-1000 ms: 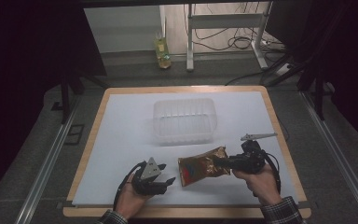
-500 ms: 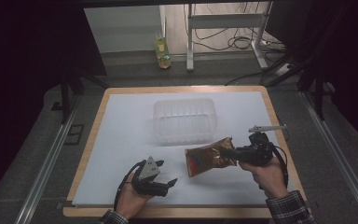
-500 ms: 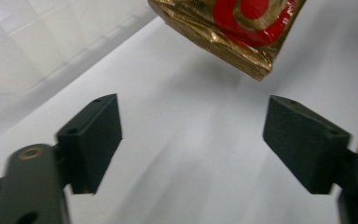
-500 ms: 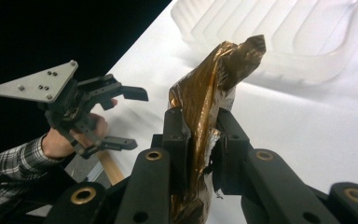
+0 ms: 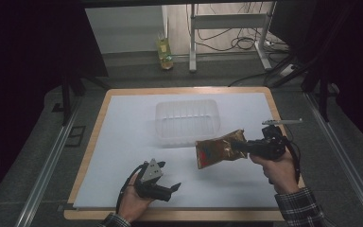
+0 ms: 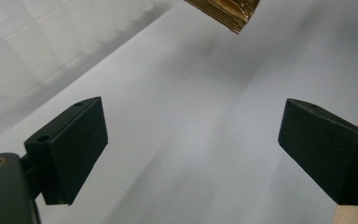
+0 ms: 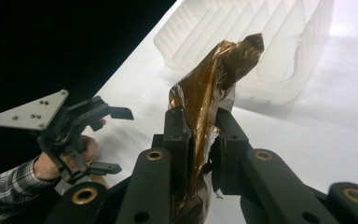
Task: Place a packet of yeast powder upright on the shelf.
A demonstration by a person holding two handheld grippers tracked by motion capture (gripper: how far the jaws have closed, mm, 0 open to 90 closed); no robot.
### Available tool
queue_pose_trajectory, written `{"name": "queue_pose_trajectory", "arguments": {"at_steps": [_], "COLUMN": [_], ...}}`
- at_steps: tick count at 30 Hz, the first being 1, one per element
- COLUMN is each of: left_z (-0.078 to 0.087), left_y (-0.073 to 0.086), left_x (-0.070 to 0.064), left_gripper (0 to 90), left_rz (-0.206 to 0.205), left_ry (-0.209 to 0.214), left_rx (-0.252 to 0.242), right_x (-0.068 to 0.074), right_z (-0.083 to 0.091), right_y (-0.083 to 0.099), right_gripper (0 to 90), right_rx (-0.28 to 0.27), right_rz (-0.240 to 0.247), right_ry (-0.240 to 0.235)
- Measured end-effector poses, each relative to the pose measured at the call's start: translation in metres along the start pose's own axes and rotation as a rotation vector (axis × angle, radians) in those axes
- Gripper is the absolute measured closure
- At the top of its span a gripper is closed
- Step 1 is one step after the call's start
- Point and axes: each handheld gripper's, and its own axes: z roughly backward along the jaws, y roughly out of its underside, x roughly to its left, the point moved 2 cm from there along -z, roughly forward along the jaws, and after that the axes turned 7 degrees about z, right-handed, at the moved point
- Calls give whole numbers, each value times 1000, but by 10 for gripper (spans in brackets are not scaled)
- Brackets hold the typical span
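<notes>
My right gripper (image 5: 242,146) is shut on one end of a gold foil pouch (image 5: 217,149) and holds it above the white sheet, just in front of the clear plastic bin (image 5: 187,119). In the right gripper view the pouch (image 7: 209,93) stands up between the jaws, with the bin (image 7: 261,42) behind it. My left gripper (image 5: 175,187) rests low near the front edge of the table, open, with nothing between its pads (image 6: 77,140). A corner of the pouch (image 6: 223,11) hangs at the top of the left gripper view.
A white sheet (image 5: 123,142) covers the wooden-edged table (image 5: 97,125). A yellow bottle (image 5: 164,51) stands on the floor beyond the table, by a metal stand with cables (image 5: 227,38). The left hand and its gripper (image 7: 74,135) show at the left of the right gripper view.
My right gripper has lifted the pouch and carried it to the right and a little farther back, toward the bin's front right corner. The left gripper has stayed in place.
</notes>
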Motion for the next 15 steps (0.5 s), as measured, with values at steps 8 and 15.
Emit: {"name": "queue_pose_trajectory", "arguments": {"at_steps": [8,15], "left_z": [4,7], "left_y": [0,0], "left_x": [3,7], "left_gripper": [44,12], "left_rz": [11,15], "left_ry": [-9,-30], "left_rx": [-28,-44], "right_x": [-7,-11], "right_z": [8,15], "right_y": [-12,-26], "right_gripper": [777,777], "right_rx": [-21,-39], "right_rz": [-8,-3], "right_ry": [33,60]}}
